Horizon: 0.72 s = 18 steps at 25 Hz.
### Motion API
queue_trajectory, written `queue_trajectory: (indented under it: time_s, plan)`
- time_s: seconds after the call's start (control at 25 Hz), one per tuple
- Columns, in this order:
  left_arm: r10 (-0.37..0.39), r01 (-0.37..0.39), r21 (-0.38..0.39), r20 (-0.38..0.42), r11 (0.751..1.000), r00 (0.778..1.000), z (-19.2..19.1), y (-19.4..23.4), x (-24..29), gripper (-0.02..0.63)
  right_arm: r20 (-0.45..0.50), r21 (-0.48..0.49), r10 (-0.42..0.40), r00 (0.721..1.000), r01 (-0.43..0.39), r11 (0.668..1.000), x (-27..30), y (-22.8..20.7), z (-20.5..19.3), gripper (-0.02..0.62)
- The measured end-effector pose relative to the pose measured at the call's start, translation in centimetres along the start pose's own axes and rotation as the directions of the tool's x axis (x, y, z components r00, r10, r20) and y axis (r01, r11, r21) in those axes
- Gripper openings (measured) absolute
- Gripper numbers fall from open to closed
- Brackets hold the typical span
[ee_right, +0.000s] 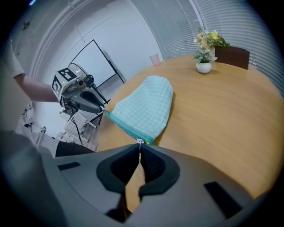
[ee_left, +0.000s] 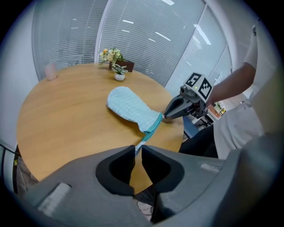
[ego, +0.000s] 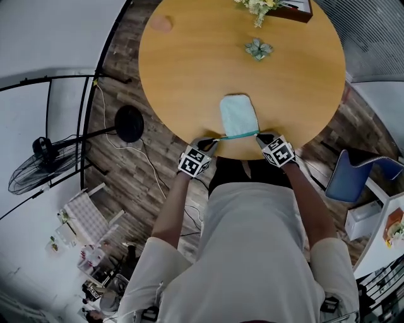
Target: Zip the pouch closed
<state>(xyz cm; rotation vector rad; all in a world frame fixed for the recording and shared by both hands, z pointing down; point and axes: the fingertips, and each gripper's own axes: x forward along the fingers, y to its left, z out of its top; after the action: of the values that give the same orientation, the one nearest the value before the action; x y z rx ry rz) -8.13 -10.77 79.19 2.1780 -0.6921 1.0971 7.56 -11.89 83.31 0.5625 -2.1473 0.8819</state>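
Note:
A light-blue checked pouch (ego: 238, 114) lies on the round wooden table (ego: 189, 76), its teal zip edge (ego: 240, 135) along the table's near rim. My left gripper (ego: 210, 142) is shut on the tab at the zip's left end (ee_left: 139, 146). My right gripper (ego: 262, 137) is shut on the small metal zip pull (ee_right: 140, 142) at the right end. The zip band is stretched between them. In the left gripper view the pouch (ee_left: 131, 106) lies ahead with the right gripper (ee_left: 167, 116) at its far corner. From the right gripper view the pouch (ee_right: 146, 106) leads to the left gripper (ee_right: 101, 107).
A small potted plant (ego: 259, 48), a flower box (ego: 278, 5) and a pink cup (ego: 161, 23) stand at the table's far side. On the floor are a fan (ego: 38, 165) to the left and a blue chair (ego: 360, 176) to the right.

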Motion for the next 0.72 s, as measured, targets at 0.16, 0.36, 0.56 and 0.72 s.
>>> queue_trajectory:
  time_s: [0.16,0.36,0.56,0.72]
  plan:
    - [0.018,-0.018,-0.031,0.004,0.999,1.000,-0.3,-0.3,-0.2,0.082,-0.007,0.003,0.001,1.000,-0.001,1.000,0.2,-0.2,-0.5,0.009]
    - [0.042,-0.041,-0.044,0.030,0.998,0.999,-0.3,-0.7,-1.5,0.094,0.003,-0.005,-0.017,1.000,0.017,1.000,-0.5,0.0,-0.1,0.024]
    - [0.084,-0.079,-0.055,0.077,0.995,0.994,-0.2,-1.4,-4.2,0.094,0.031,-0.011,-0.053,0.998,0.053,0.999,-2.7,1.2,0.5,0.028]
    - [0.128,-0.120,-0.064,0.127,0.991,0.984,-0.2,-1.4,-7.1,0.094,0.077,-0.022,-0.113,0.991,0.115,0.993,-5.0,2.6,1.7,0.028]
